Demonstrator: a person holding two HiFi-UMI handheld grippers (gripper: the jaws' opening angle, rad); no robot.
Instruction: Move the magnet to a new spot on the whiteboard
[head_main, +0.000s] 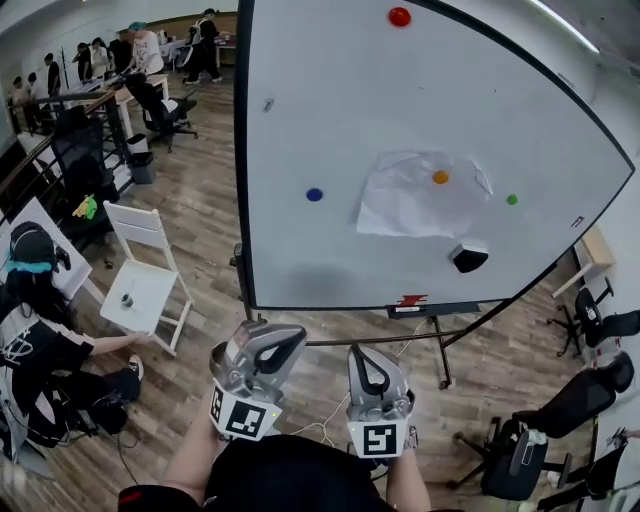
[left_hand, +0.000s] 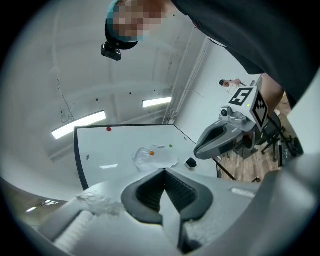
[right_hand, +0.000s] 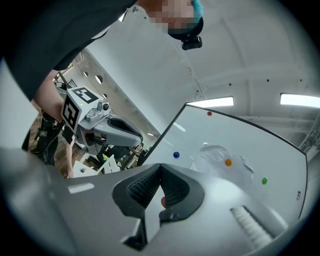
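- Left claw (head_main: 282, 340): pale grey moulded shell with a black-lined loop opening. Black ribbed pads (left_hand: 147, 192) are fitted.
- Left marker cube (head_main: 240, 415): mounted at the claw's 6 o'clock end. It is white and printed with black square codes.
- Right claw (head_main: 366, 358): same grey-and-black build.
- Right marker cube (head_main: 378, 438): marked likewise.
- Garment (head_main: 290, 478): black, worn on the torso.
- Head camera (left_hand: 111, 51): small, black.

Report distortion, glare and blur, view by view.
Head view: fisheye bows the black frame of the white whiteboard; sharp, evenly lit. Left gripper view: dark round vignette, bright ceiling light strip blown out. Right gripper view: same vignette, board edge curved.
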